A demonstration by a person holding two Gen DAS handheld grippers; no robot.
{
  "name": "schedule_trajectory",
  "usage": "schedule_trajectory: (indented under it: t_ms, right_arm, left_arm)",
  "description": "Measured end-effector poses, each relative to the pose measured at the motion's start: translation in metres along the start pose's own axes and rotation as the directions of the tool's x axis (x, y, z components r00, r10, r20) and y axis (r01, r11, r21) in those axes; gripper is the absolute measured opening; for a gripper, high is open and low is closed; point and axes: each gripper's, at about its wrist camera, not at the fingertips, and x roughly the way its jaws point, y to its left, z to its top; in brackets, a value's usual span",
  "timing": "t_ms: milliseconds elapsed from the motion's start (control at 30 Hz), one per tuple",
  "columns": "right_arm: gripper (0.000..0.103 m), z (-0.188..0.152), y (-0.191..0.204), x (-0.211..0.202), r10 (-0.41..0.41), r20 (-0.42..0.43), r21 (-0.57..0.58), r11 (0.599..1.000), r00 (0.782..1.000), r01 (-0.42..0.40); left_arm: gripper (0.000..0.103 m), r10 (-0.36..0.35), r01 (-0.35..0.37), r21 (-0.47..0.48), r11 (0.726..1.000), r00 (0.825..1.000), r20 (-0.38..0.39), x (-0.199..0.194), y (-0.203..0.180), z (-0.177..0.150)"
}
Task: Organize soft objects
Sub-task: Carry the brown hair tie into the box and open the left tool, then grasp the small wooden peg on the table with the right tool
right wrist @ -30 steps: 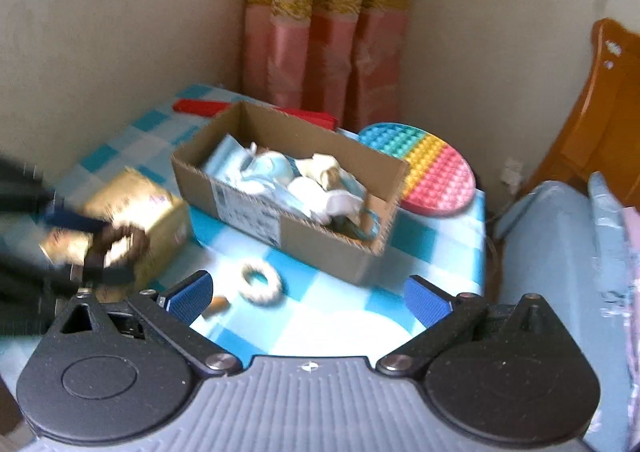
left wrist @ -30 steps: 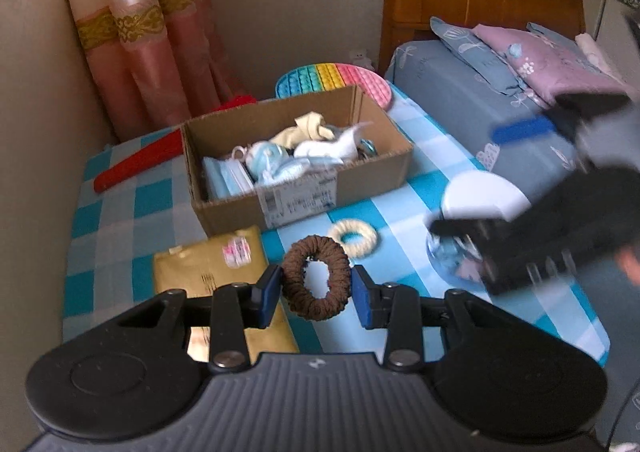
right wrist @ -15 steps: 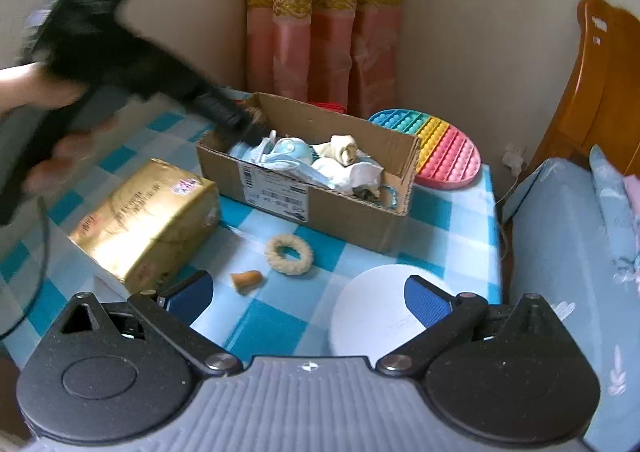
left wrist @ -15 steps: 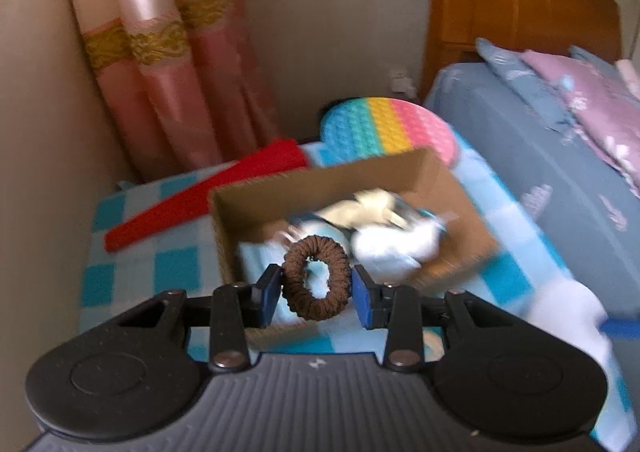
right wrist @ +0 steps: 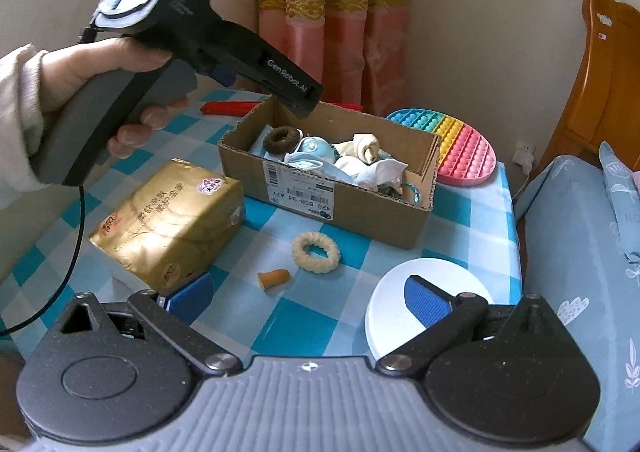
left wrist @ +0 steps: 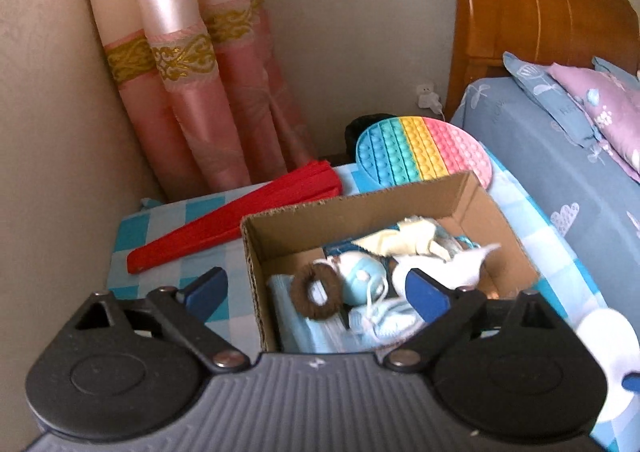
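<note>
left wrist: close above box | right wrist: farther back | shared: box

Corrugated cardboard box, fuzzy scrunchie

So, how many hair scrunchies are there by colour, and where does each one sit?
Brown scrunchie: 1, lying inside the cardboard box, at its left end
Cream scrunchie: 1, on the checked tablecloth in front of the box
Total: 2
</note>
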Motion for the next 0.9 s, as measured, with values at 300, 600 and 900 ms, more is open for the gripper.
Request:
schedule_trajectory:
  t_ms: [300,600,900]
  right_arm:
    - [0.103,-0.009,0.009,-0.013,-0.011,0.032,-0.035,0.999,0.999,0.012]
    - [0.103,-0.017,0.007,-0.022,0.027,0.055,-0.025,0.999,0.998,-0.026]
    - [0.103,-0.034,0.016,-0.017,0.145,0.101,-0.127,0.983,0.984,-0.132]
  left_arm:
    - [0.099,-0.038,0.037,0.045,0.998,0.999,0.015,-0.027,-0.008,-0.023]
    - [0.099,-0.056,0.058,0.094,0.994,0.998,-0.02,-0.049,-0.027,-0.045]
    - [0.099,0.022,-0.022,0.011,1.0,1.0,0.002,-0.097,-0.025,-0.071]
